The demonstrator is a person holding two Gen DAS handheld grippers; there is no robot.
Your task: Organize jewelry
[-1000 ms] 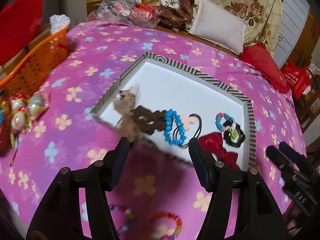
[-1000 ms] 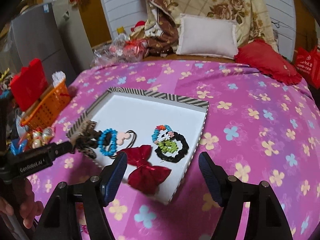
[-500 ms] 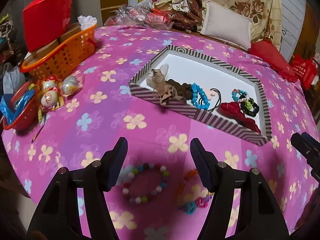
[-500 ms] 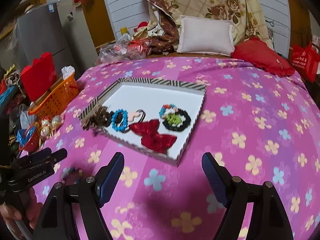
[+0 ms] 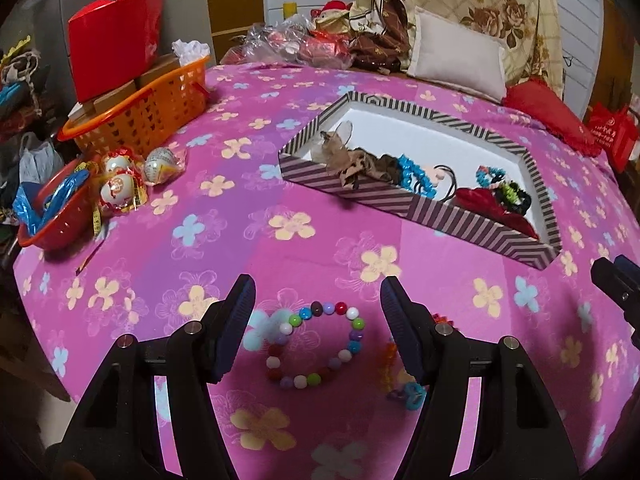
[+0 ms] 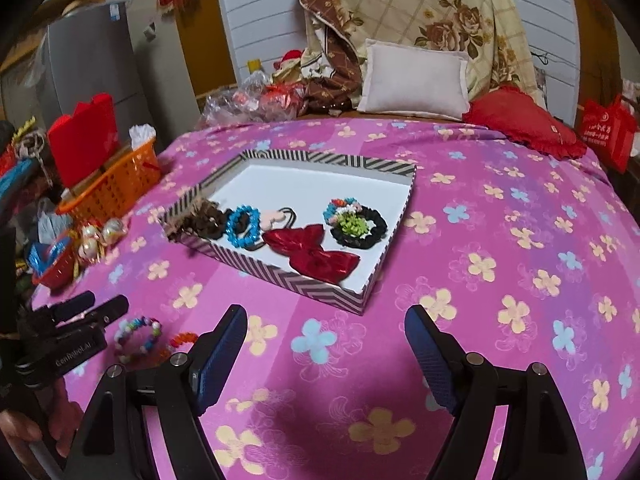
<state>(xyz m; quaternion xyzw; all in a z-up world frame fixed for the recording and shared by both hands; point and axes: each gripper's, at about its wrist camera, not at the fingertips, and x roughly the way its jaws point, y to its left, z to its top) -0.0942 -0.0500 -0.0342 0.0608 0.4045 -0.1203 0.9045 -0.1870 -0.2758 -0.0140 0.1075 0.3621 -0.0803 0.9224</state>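
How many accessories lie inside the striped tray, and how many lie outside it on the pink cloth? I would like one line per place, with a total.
Inside the striped tray: 6 (brown scrunchie, blue bead bracelet, black hair tie with pink charm, red bow, blue-and-white bracelet, black scrunchie)
On the pink cloth: 2 (multicoloured bead bracelet, orange bracelet)
Total: 8

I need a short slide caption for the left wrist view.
Open left gripper above a multicoloured bead bracelet, striped tray beyond.
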